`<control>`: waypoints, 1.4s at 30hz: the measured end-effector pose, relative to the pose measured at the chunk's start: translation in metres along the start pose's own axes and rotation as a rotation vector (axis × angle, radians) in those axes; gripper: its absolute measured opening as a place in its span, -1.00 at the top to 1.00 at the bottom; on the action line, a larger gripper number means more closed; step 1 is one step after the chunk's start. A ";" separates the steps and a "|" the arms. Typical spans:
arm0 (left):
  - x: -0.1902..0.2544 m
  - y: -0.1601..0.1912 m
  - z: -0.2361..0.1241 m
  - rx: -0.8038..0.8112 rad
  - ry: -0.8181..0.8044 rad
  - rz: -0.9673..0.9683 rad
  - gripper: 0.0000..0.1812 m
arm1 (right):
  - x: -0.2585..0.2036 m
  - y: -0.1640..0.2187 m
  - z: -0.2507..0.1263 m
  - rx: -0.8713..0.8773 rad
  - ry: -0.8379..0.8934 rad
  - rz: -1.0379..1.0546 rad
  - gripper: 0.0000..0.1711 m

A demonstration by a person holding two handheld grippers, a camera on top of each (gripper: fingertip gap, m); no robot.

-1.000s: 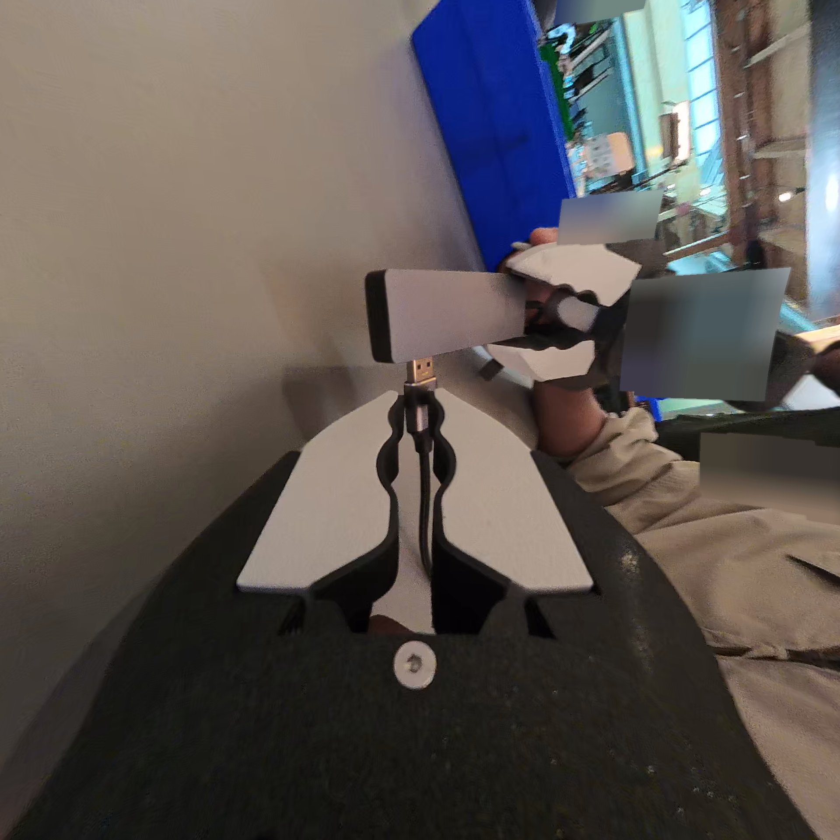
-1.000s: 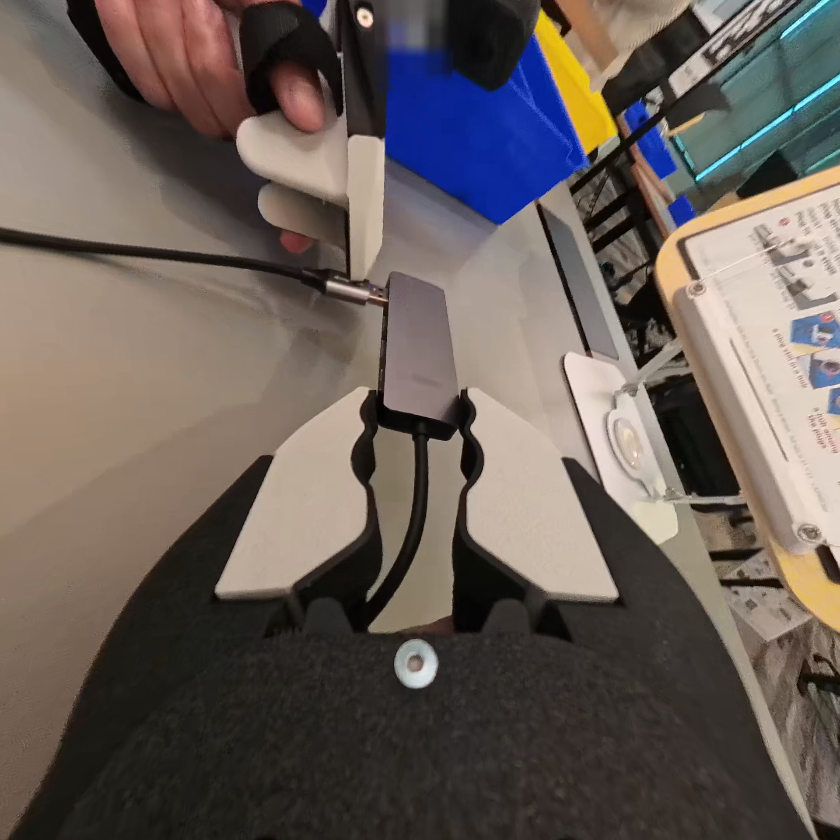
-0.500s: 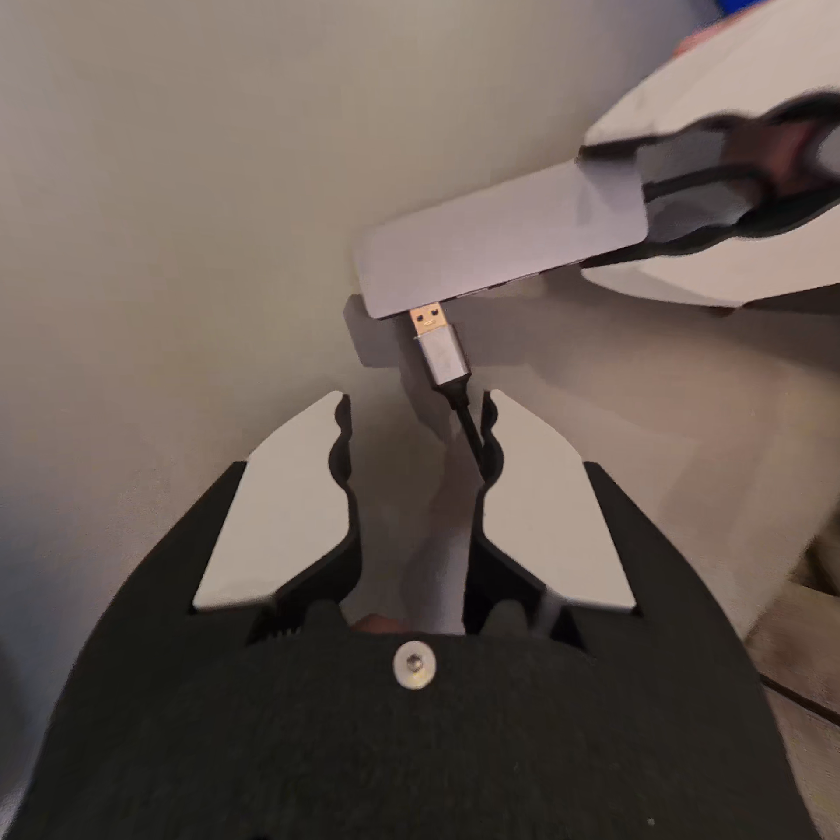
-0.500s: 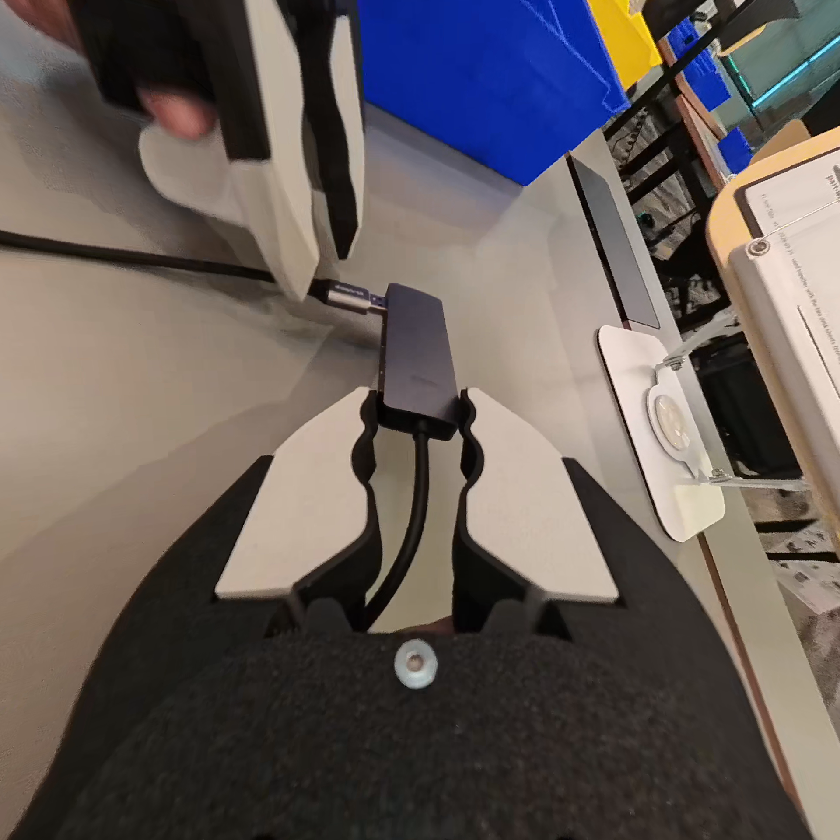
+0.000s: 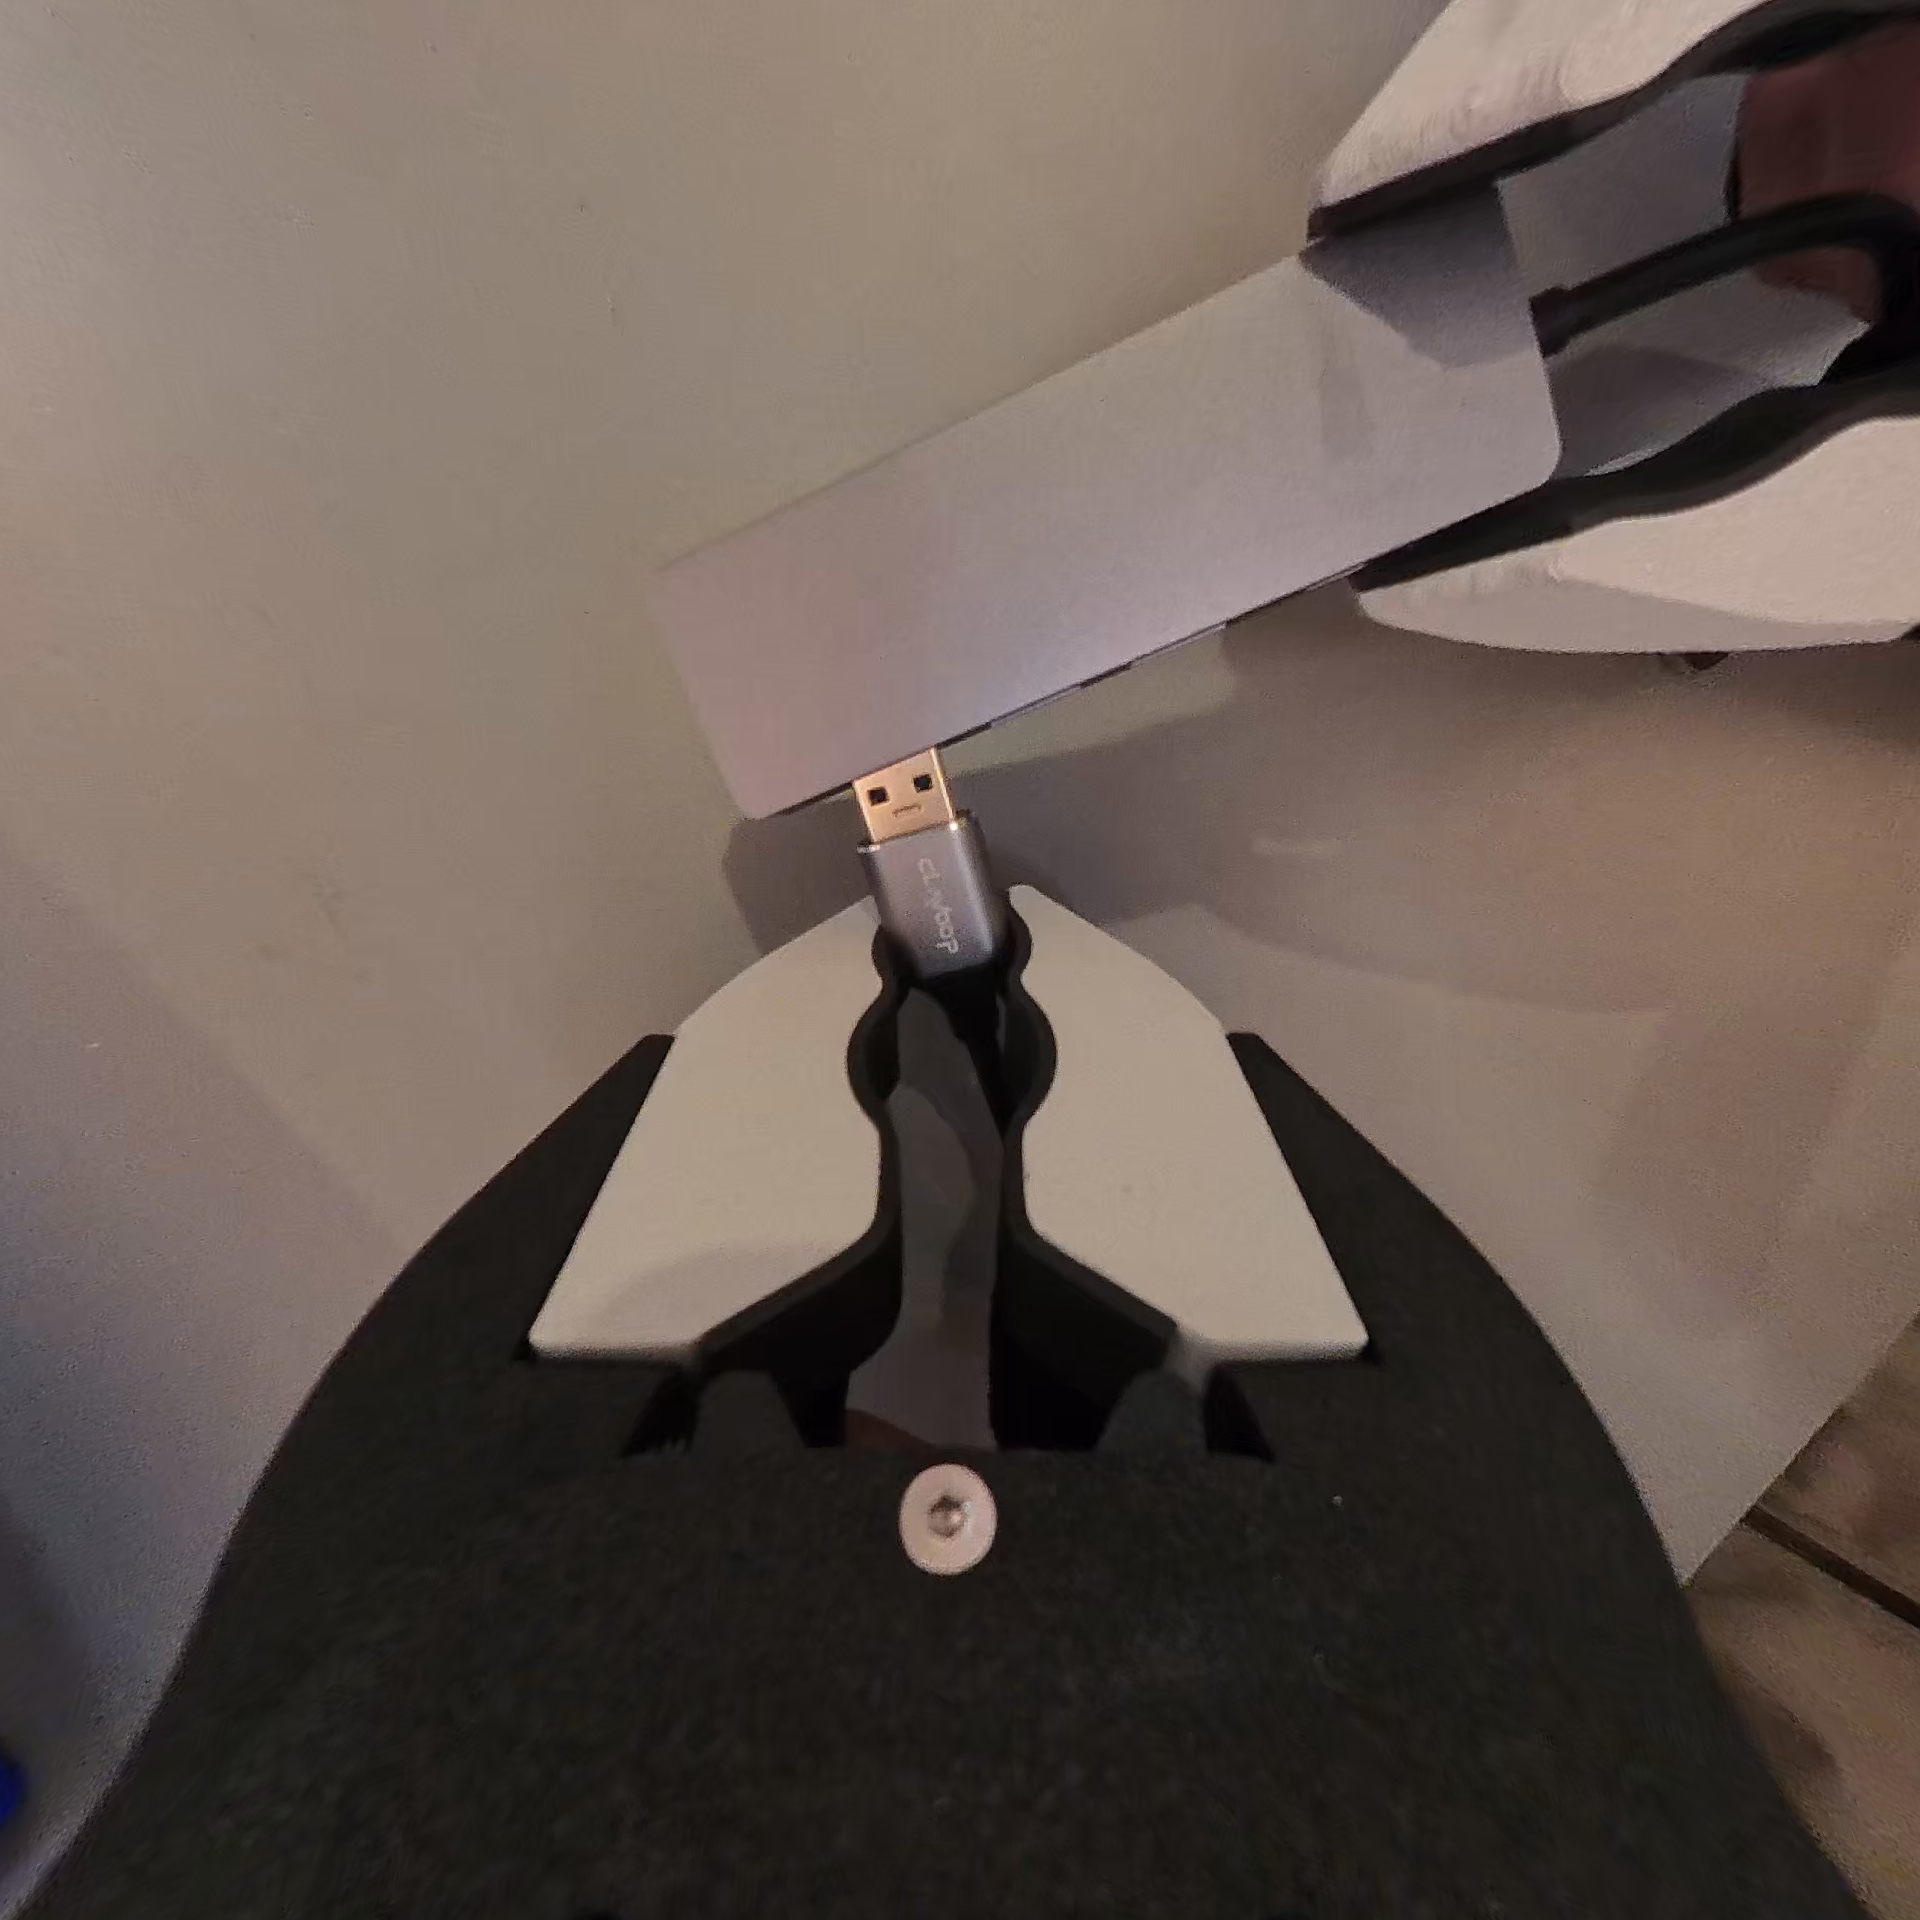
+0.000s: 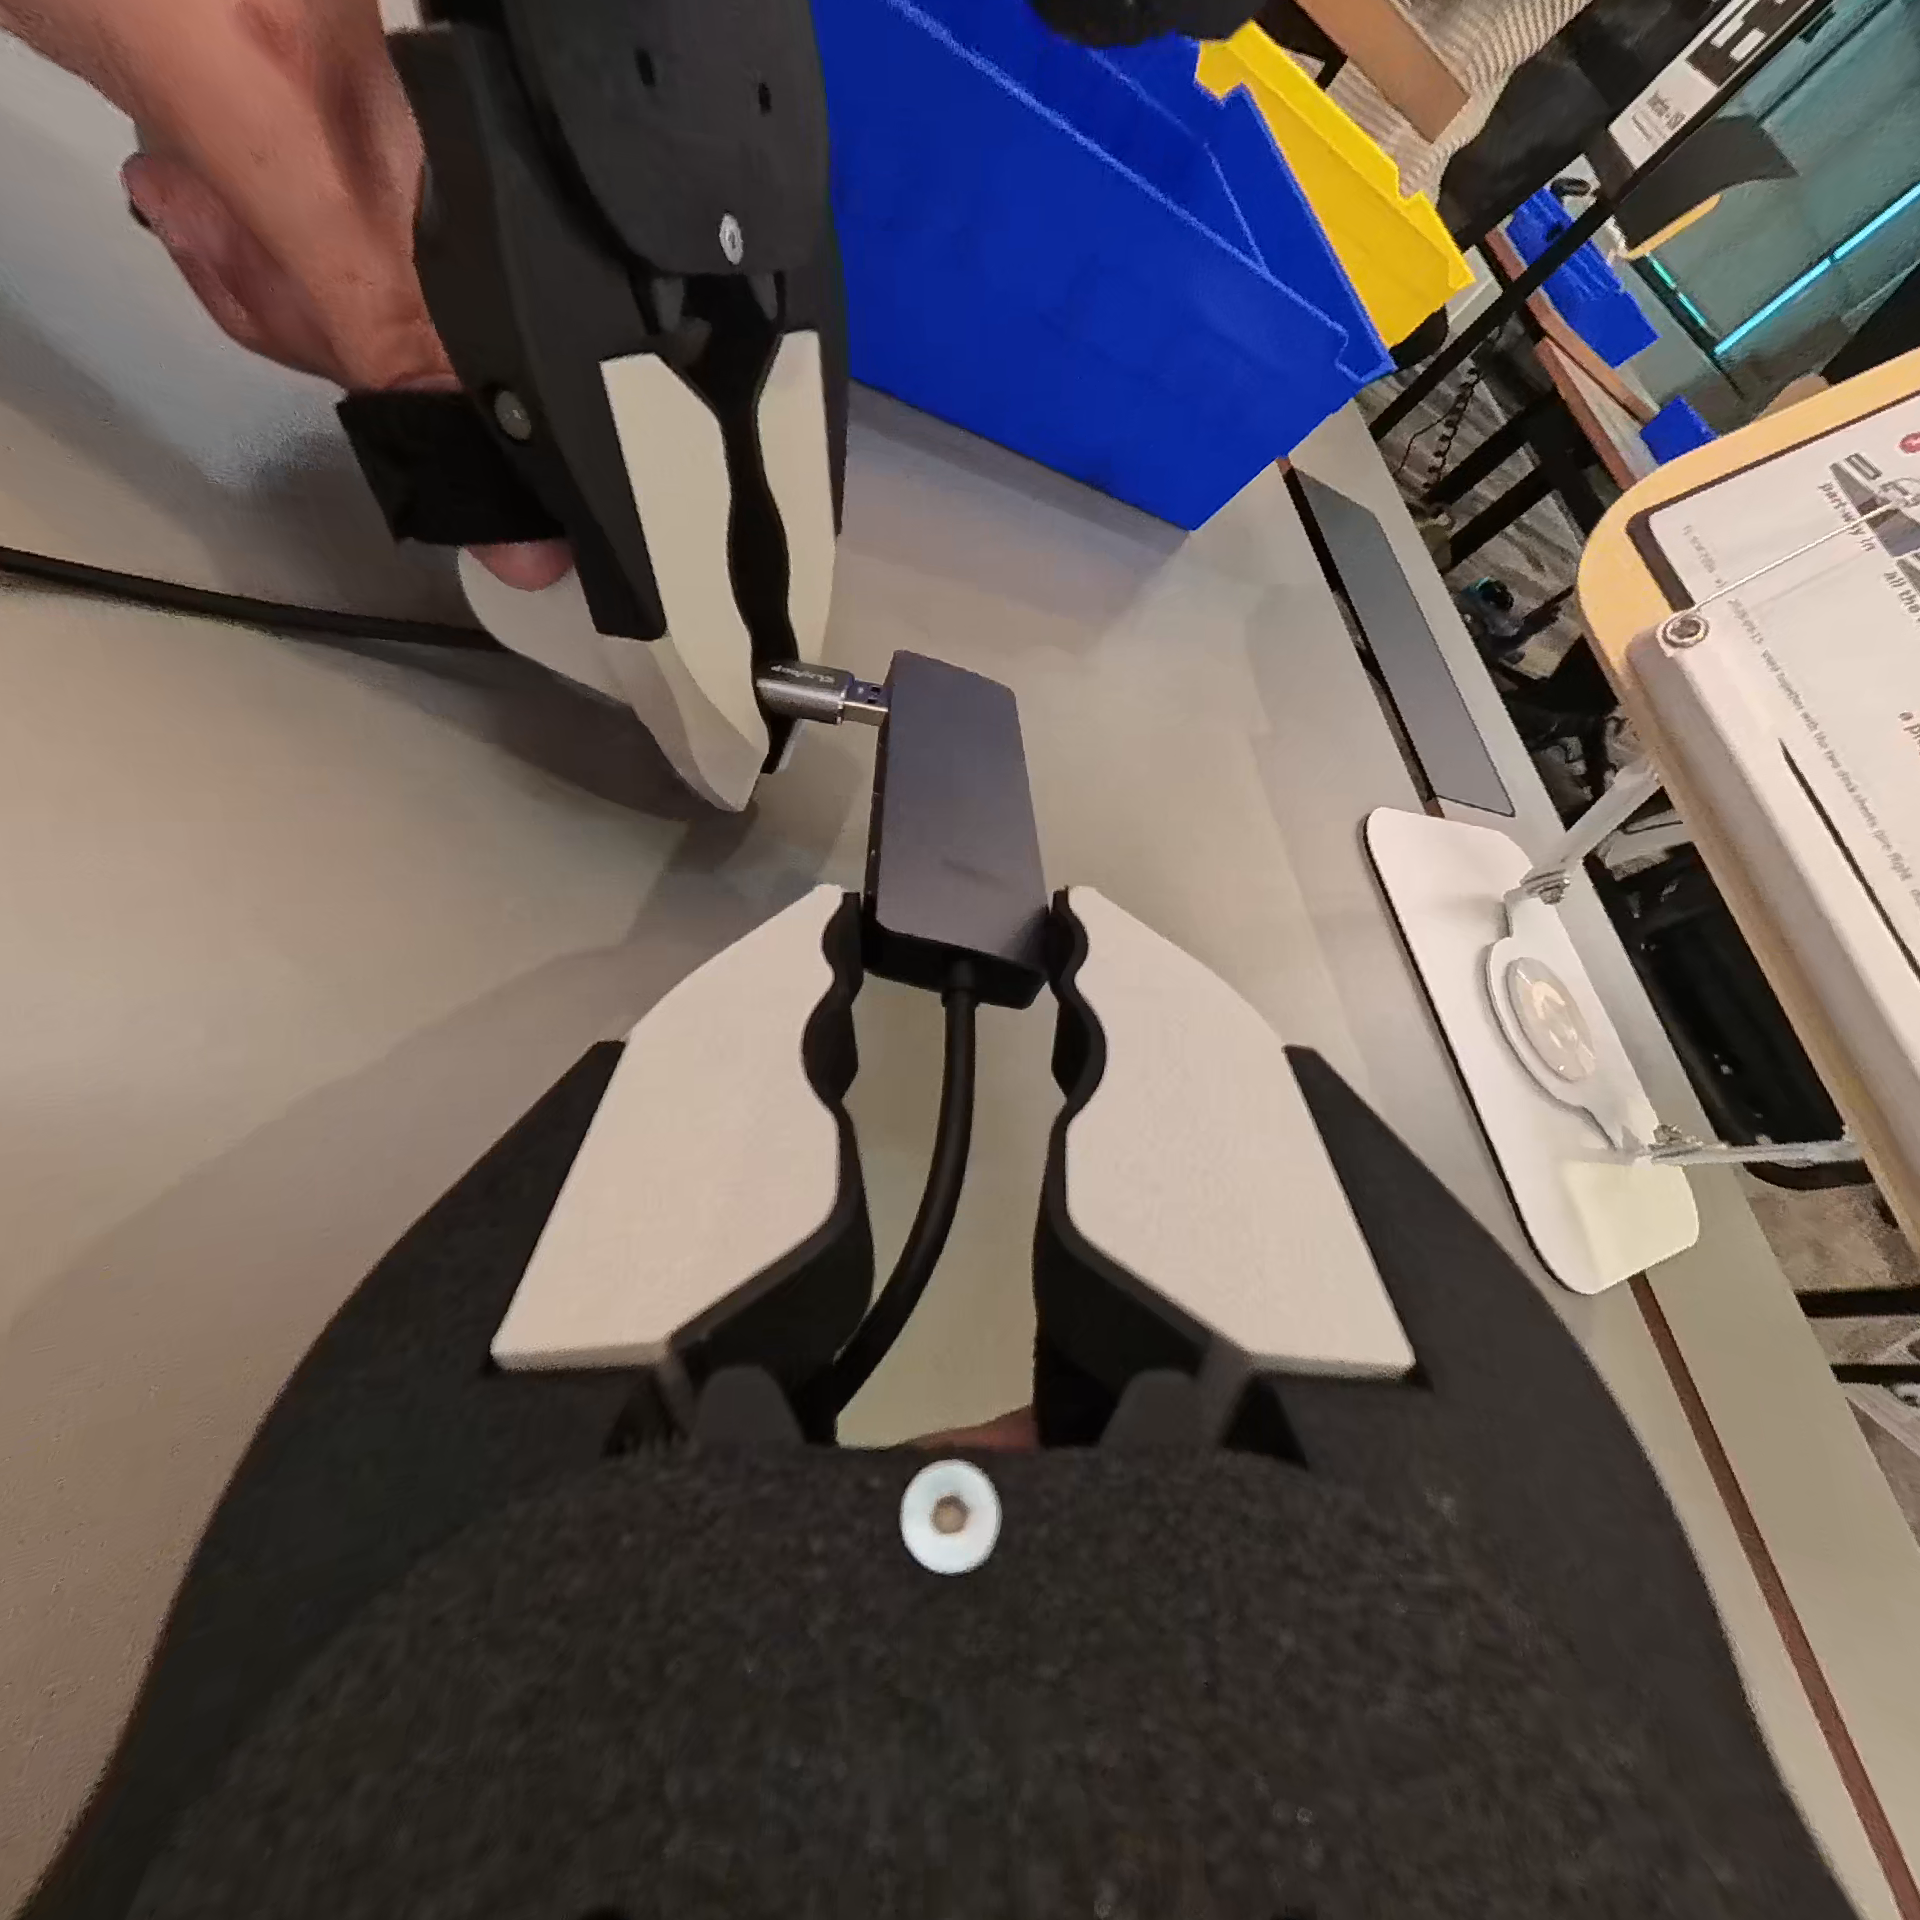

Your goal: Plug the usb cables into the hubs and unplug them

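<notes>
Grey table (image 6: pixel 260 987) surface. Right tongs (image 6: pixel 956 935) clamp the hub (image 6: pixel 961 821); left tongs (image 5: pixel 948 935) grip the USB plug (image 5: pixel 930 883), partly seated in the hub's side port. Recommend moving the plug straight along the port axis, hub held steady.

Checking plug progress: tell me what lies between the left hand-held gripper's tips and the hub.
Only the USB plug: its grey shell and part of its metal tip bridge the left hand-held gripper and hub, clearest in the right wrist view.

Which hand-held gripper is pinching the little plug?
The left hand-held gripper pinches the silver USB plug. The right hand-held gripper instead clamps the dark hub.
</notes>
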State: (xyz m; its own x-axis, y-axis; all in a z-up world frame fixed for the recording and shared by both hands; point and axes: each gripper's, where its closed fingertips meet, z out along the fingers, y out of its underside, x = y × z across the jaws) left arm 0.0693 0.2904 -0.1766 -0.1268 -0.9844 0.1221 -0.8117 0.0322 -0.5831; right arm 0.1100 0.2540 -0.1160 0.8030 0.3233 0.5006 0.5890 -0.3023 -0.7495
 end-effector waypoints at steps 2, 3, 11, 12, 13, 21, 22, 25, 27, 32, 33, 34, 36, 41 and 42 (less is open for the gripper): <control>0.002 0.000 0.000 -0.007 0.016 -0.003 0.84 | 0.000 -0.001 -0.003 0.010 0.000 -0.022 0.60; 0.004 0.000 0.000 -0.010 0.035 -0.016 0.84 | -0.001 -0.003 -0.005 0.022 0.001 -0.032 0.60; 0.007 -0.007 -0.004 0.046 0.115 -0.096 0.85 | -0.020 -0.016 -0.011 0.066 -0.042 -0.148 1.00; 0.002 -0.011 -0.007 0.061 0.082 -0.082 0.85 | -0.028 -0.019 -0.008 0.077 -0.068 -0.151 1.00; 0.001 -0.014 -0.010 0.062 0.073 -0.058 0.85 | -0.027 -0.019 -0.004 0.063 -0.020 -0.206 1.00; -0.007 0.005 0.003 -0.021 0.045 -0.036 0.86 | 0.004 0.012 -0.008 -0.029 -0.027 0.032 1.00; -0.008 0.006 0.003 -0.019 0.040 -0.031 0.86 | 0.005 0.015 -0.006 -0.049 -0.050 0.092 0.92; -0.014 0.009 -0.005 -0.010 0.015 -0.020 0.85 | 0.001 0.027 -0.001 -0.103 -0.130 0.291 0.54; -0.018 0.011 -0.011 0.003 0.002 -0.020 0.85 | -0.004 0.036 0.005 -0.158 -0.164 0.369 0.45; -0.024 0.017 -0.017 0.008 -0.018 -0.013 0.85 | -0.017 0.053 0.022 -0.311 -0.115 0.286 0.34; -0.025 0.017 -0.017 0.007 -0.023 -0.008 0.85 | -0.019 0.053 0.024 -0.322 -0.109 0.266 0.36; -0.026 0.018 -0.017 0.007 -0.027 -0.004 0.85 | -0.018 0.052 0.025 -0.325 -0.094 0.248 0.37; -0.025 0.019 -0.018 0.007 -0.027 0.004 0.85 | -0.018 0.051 0.027 -0.328 -0.079 0.225 0.39; -0.024 0.021 -0.016 -0.002 -0.013 0.010 0.85 | -0.025 0.044 0.028 -0.284 -0.139 0.286 0.33; -0.024 0.022 -0.016 -0.003 -0.011 0.011 0.85 | -0.025 0.040 0.028 -0.263 -0.151 0.315 0.33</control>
State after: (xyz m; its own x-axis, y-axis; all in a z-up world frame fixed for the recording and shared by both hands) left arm 0.0454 0.3176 -0.1791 -0.1295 -0.9858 0.1068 -0.8121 0.0436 -0.5819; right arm 0.1104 0.2589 -0.1706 0.9362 0.3007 0.1819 0.3366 -0.6186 -0.7100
